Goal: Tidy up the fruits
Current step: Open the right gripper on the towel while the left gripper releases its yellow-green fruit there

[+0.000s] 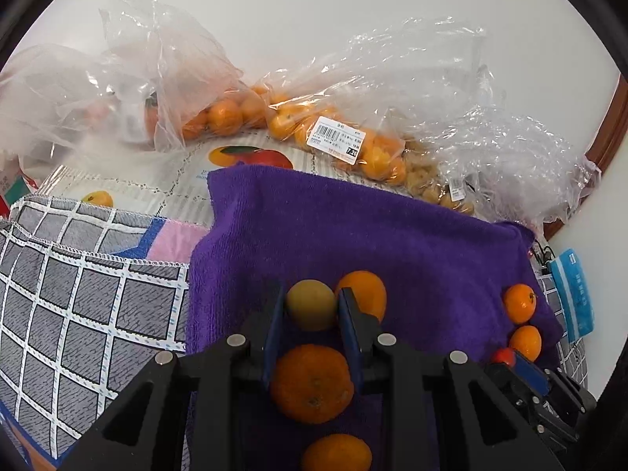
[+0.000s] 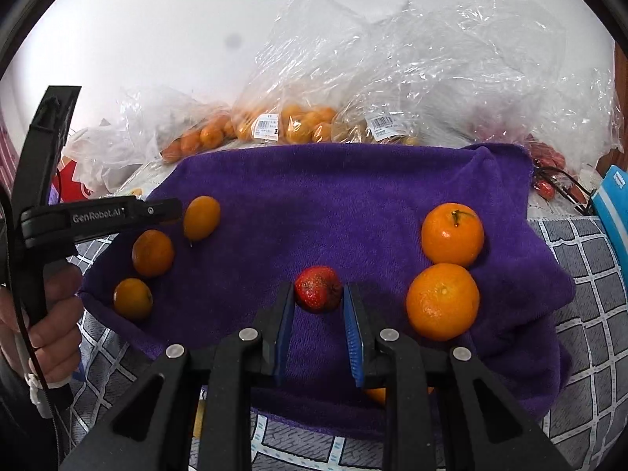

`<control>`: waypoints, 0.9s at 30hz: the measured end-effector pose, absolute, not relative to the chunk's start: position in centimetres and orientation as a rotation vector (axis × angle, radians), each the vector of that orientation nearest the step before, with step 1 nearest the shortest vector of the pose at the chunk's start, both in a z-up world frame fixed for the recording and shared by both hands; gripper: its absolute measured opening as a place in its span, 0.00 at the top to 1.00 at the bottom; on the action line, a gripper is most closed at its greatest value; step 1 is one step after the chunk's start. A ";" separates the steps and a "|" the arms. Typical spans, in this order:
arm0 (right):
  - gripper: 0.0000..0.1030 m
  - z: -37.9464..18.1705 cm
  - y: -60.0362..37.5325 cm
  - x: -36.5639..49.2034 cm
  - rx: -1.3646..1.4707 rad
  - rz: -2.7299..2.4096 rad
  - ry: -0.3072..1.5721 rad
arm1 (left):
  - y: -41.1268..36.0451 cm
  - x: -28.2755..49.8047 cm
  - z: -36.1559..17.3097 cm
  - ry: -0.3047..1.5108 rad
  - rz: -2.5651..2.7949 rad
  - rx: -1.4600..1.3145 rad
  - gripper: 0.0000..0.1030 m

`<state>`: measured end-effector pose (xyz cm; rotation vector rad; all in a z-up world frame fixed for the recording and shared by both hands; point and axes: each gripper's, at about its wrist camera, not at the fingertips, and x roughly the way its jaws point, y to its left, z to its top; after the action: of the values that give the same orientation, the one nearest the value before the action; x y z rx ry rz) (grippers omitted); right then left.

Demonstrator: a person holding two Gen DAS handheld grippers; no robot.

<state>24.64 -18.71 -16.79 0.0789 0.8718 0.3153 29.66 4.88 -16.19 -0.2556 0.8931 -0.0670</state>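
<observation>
The left tool [image 1: 311, 306] has its blue pads drawn in on a yellowish fruit [image 1: 311, 304], one pad against each side of it. The right tool [image 2: 318, 302] holds a small red fruit [image 2: 318, 289] the same way, gripped between its pad tips just above the cloth. Both fruits sit over a purple towel [image 1: 392, 235] spread across a grey checked cloth [image 1: 78, 294].

In the left wrist view, nearest the camera, an orange [image 1: 336, 453] lies at the bottom edge, and a larger dimpled orange [image 1: 312, 382] lies under the fingers behind the grip. Just beyond the right pad, touching it or nearly so, is another orange [image 1: 363, 292]. Over at the towel's right side two small oranges [image 1: 520, 303] lie one behind the other — the right tool's tip shows just below them.

In the right wrist view two big oranges [image 2: 442, 301] sit right of the red fruit, the farther one with a stem. On the towel's left part three smaller oranges [image 2: 153, 253] lie near the left tool, with a person's hand [image 2: 51, 333] on its handle.

Farther back, past the towel's far edge, clear plastic bags [image 1: 314, 117] of oranges with price labels lie crumpled along a white wall [image 1: 353, 8] — one bag holds pale brownish fruit, too blurred to name.
</observation>
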 end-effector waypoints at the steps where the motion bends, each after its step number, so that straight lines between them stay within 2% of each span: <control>1: 0.74 -16.7 -18.8 24.6 0.080 0.311 0.867 | 4.9 29.7 -16.2 0.893 -0.068 -0.260 0.74; 2: 0.73 -16.6 -18.9 24.5 0.081 0.307 0.862 | 4.9 29.6 -16.2 0.890 -0.067 -0.261 0.74; 4: 0.65 -16.5 -19.1 24.2 0.081 0.299 0.850 | 4.9 29.6 -16.3 0.889 -0.067 -0.253 0.74; 9: 0.61 -16.3 -19.0 24.0 0.064 0.267 0.833 | 4.9 29.6 -16.3 0.886 -0.058 -0.245 0.74; 16: 0.61 -14.9 -19.8 23.2 0.064 0.235 0.768 | 4.5 28.3 -14.5 0.827 -0.046 -0.199 0.72; 27: 0.61 -7.7 -20.3 18.9 0.045 0.151 0.697 | 4.0 22.4 -9.2 0.777 -0.068 -0.190 0.71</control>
<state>18.94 -20.30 -7.69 0.0448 0.6970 0.1507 22.36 4.00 -9.18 -0.1901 0.7771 -0.0683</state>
